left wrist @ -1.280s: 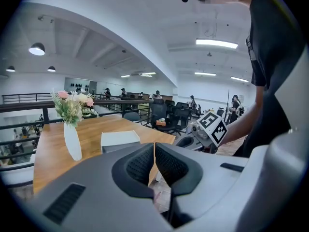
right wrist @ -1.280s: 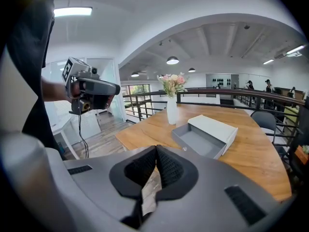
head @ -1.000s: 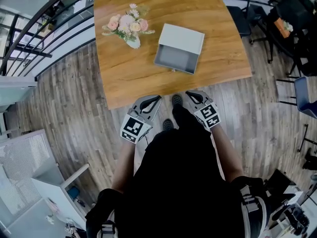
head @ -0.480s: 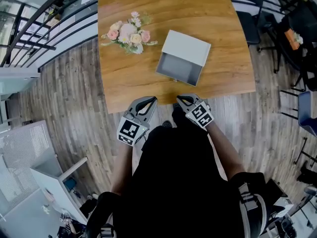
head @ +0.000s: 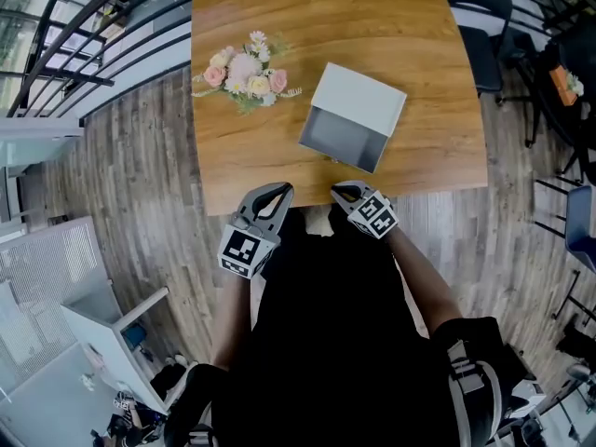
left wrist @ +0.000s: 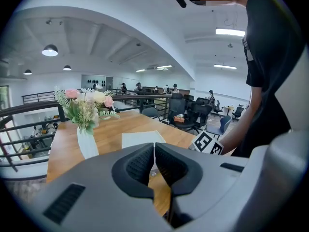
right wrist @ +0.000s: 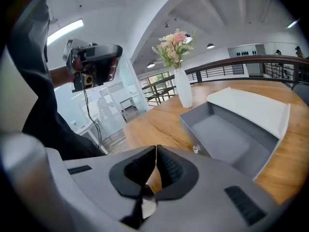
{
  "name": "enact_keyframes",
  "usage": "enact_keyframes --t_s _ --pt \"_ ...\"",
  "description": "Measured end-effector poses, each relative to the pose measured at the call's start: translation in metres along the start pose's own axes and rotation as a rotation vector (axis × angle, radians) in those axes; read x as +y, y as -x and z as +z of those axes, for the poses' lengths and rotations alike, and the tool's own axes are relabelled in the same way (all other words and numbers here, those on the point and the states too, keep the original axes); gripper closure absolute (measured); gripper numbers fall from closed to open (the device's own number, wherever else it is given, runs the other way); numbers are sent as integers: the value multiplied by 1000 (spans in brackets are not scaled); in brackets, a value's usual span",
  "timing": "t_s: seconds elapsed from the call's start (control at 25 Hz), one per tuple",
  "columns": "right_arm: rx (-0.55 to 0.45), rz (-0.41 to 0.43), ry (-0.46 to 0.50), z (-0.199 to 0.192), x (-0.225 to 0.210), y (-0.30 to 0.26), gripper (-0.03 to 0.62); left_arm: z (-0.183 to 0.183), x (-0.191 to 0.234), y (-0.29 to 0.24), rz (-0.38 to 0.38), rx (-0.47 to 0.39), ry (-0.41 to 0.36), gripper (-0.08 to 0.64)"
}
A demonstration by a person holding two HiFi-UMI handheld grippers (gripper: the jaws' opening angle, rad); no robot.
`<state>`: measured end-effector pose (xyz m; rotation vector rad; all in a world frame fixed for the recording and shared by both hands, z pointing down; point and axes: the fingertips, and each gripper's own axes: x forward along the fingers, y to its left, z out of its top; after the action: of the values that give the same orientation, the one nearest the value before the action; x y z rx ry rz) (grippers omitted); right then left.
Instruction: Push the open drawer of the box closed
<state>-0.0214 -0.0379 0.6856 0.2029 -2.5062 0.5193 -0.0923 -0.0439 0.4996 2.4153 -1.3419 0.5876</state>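
Hovering at table edge, both grippers short of drawer.
L gripper [head: 273, 192] & R gripper [head: 339, 190]: jaws pressed together on both, nothing btwn. Just ahead of R jaws, a bit right, not touching: grey open drawer [right wrist: 227, 139] of white rectangular box [head: 365, 96], small clear knob [right wrist: 195, 149] facing them. Ahead-left of L jaws: white vase of pink flowers [left wrist: 87, 139] on brown wooden table [head: 242, 156].

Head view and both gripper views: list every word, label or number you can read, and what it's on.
None can be read.
Left tool: its cube carries only a black-and-white square pattern, no letters.
Right tool: the same.
Box: plain, no print.
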Motion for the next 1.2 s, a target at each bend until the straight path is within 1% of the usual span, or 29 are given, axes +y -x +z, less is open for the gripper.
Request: enact_keyframes --t_s 0.12,0.2,0.44,0.56,0.64,0.72,0.8,0.88,1.04,1.2 --pt "7 -21 -11 -3 -11 -5 574 12 5 -8 -36 -10 -24 531" --pt "3 -44 -38 -3 -18 -10 574 15 11 -13 -59 -17 -36 531" --pt "-18 -139 -198 -9 -33 -19 569 20 32 -17 -139 -8 -58 531" --pt "-35 -210 -250 -8 -41 -26 569 22 43 -17 -186 -3 -77 531" --pt "-49 -268 -289 -9 -49 -31 569 26 51 -14 -211 -34 -92 531" --pt "-78 -326 -351 -10 -57 -35 566 31 62 -9 -224 -58 -96 532" --pt "-86 -382 -411 -14 -64 -37 552 32 72 -6 -243 -66 -98 531" --pt "-87 -426 -451 -15 -68 -39 531 31 80 -4 -267 -62 -107 531" --pt "-96 -488 -502 -18 -74 -48 512 28 95 0 -290 -69 -127 531" --pt "-111 -566 -536 -19 -82 -52 502 25 106 3 -304 -53 -142 531"
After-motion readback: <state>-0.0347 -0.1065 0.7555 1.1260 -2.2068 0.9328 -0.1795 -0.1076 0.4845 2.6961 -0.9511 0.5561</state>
